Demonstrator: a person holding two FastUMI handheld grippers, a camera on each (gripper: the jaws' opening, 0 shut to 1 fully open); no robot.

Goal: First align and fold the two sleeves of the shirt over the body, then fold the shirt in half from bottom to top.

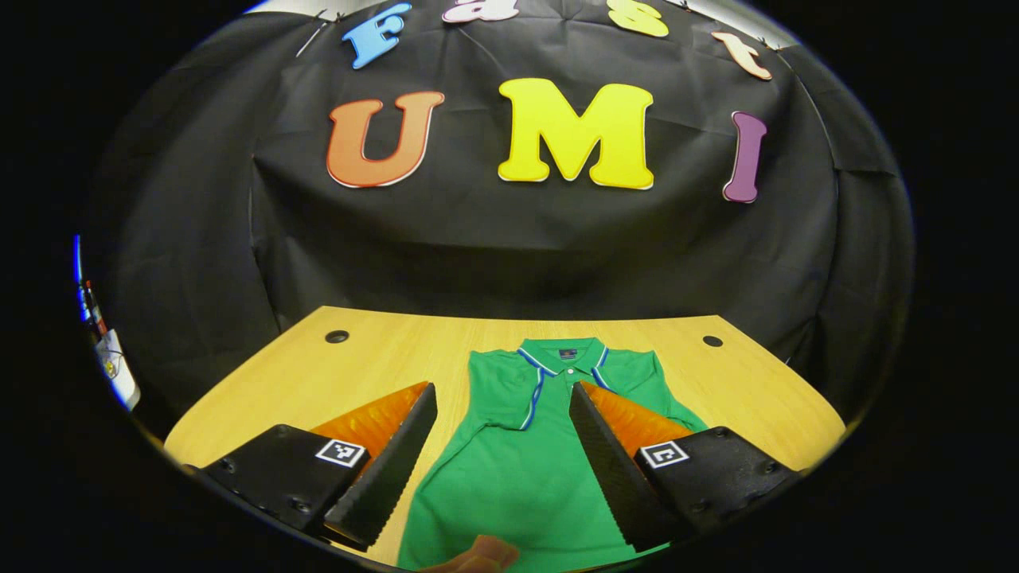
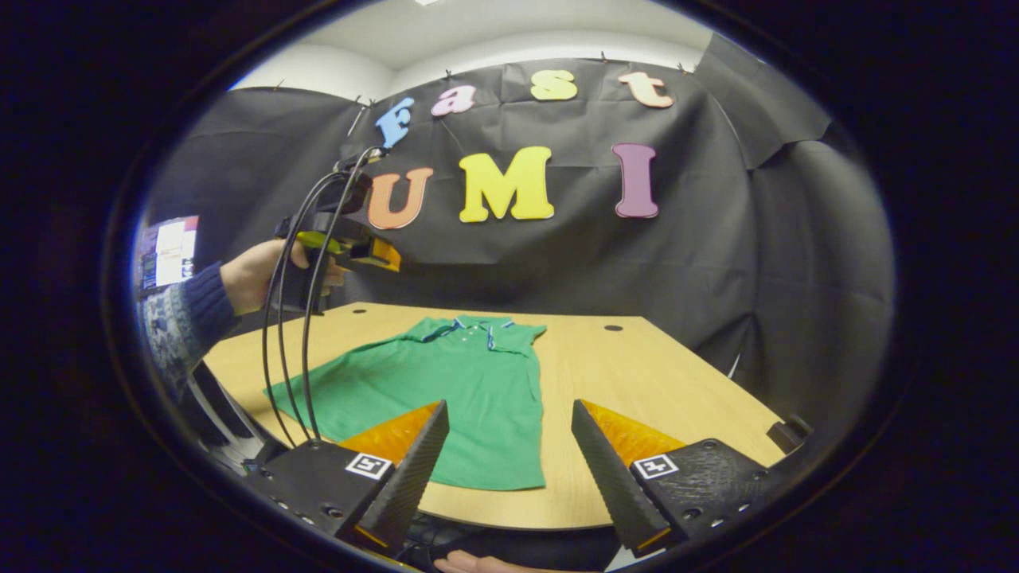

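Green short-sleeved polo shirt (image 2: pixel 446 390) with a blue-and-white trimmed collar lies flat on the light wooden table (image 2: pixel 637 374), collar toward the black cloth wall and hem toward the table's near edge. In the right gripper view the shirt's body looks narrow and straight along one side, with a small flap of sleeve just below the collar on that side; the other side spreads out wider toward the near corner. In the left gripper view the shirt (image 1: pixel 517 454) shows both shoulders below the collar (image 1: pixel 564 356), and the fabric there seems drawn in over the body rather than spread outward, though I cannot tell for certain that both sleeves are folded.

My judgement: the sleeve step is at most partly done, and the bottom-to-top fold is not yet done, since the hem lies at the near edge, well apart from the collar.

Left gripper (image 1: pixel 503 398) hovers above the shirt's lower half with its fingers spread wide and nothing between them. It also appears in the right gripper view (image 2: pixel 374 253), held by a hand (image 2: pixel 255 274) in a dark knitted sleeve, raised above the collar end's far corner of the table. Right gripper (image 2: pixel 509 414) hangs near the hem, fingers wide apart, holding nothing.
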